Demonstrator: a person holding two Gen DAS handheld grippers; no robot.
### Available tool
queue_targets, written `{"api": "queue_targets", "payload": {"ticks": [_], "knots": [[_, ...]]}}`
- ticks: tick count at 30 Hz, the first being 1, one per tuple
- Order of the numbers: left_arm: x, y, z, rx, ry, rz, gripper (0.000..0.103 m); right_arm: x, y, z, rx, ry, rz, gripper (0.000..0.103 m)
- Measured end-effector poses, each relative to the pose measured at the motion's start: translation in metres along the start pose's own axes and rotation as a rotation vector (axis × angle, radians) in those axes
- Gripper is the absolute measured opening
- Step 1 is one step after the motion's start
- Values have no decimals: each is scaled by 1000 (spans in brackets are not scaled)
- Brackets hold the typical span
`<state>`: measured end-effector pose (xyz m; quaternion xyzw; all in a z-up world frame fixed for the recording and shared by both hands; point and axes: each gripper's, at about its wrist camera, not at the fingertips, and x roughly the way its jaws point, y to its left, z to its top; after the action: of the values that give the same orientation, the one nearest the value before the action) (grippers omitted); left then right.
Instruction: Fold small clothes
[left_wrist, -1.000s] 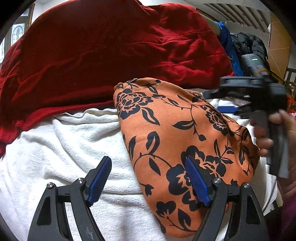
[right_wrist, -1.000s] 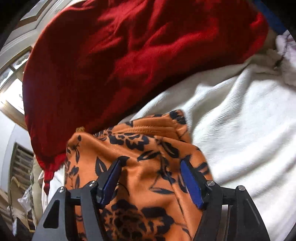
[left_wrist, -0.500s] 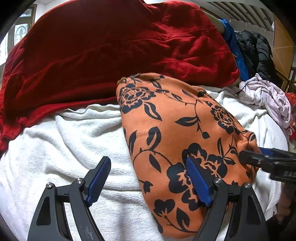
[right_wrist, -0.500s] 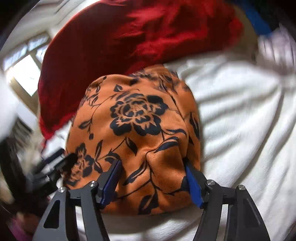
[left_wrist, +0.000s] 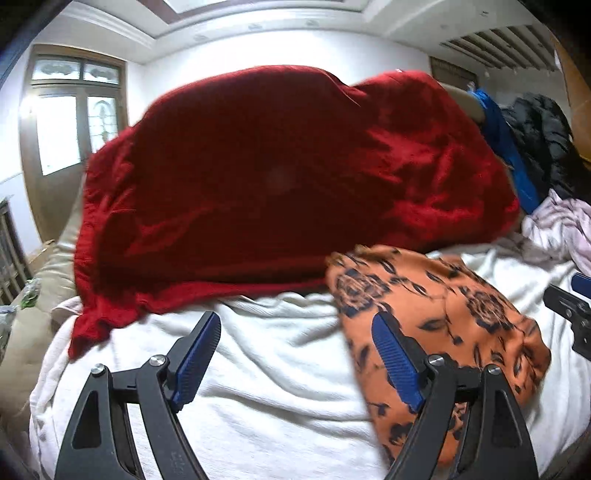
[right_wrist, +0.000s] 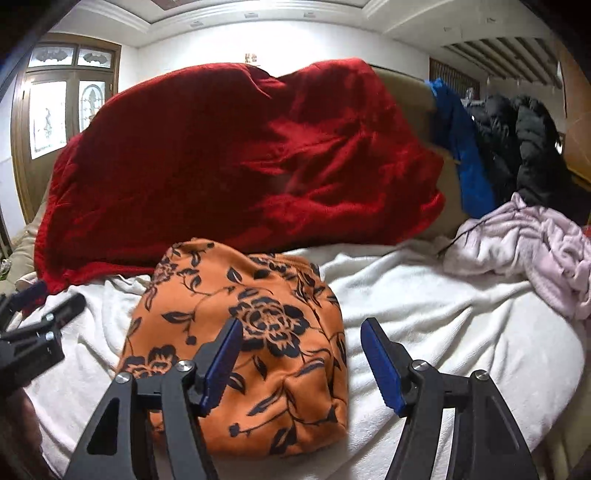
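An orange garment with a black flower print (right_wrist: 255, 332) lies folded into a compact bundle on a white towel (right_wrist: 424, 306). In the left wrist view the garment (left_wrist: 450, 317) lies to the right of centre. My left gripper (left_wrist: 295, 354) is open and empty, held over the white towel (left_wrist: 258, 369), with its right finger in front of the garment's left edge. My right gripper (right_wrist: 301, 358) is open and empty, raised near the garment's right side. The right gripper's tips show at the right edge of the left wrist view (left_wrist: 570, 310).
A big red blanket (right_wrist: 240, 158) is heaped behind the towel. A pale pink garment (right_wrist: 528, 247) lies at the right. A blue cloth (right_wrist: 461, 155) and black jackets (right_wrist: 524, 147) hang behind it. A window (left_wrist: 70, 122) is at the far left.
Both grippers have pulled back and tilted up from the folded orange garment, so the room and ceiling now show. The right gripper moved off the garment to its right side.
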<state>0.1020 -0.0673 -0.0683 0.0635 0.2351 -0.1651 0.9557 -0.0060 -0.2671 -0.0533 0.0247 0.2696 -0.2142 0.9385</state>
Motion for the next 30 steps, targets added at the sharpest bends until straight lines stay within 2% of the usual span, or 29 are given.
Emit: {"api": "queue_targets", "payload": {"ticks": [3,9,21,30], "knots": [[3,11,4,-41,18,-21,85,2,16,4,-45,-10,-19,70],[8,17,5,-78,39,-8,85,-4,29,3,-92,-32,-24,70],[12,1,0,-24,61,-38,85,-5,28,1,-98,-23,-18,70],[11,-3,-2,-13,65,-31,85,-3,26,-1,-106,-19,-27,70]]}}
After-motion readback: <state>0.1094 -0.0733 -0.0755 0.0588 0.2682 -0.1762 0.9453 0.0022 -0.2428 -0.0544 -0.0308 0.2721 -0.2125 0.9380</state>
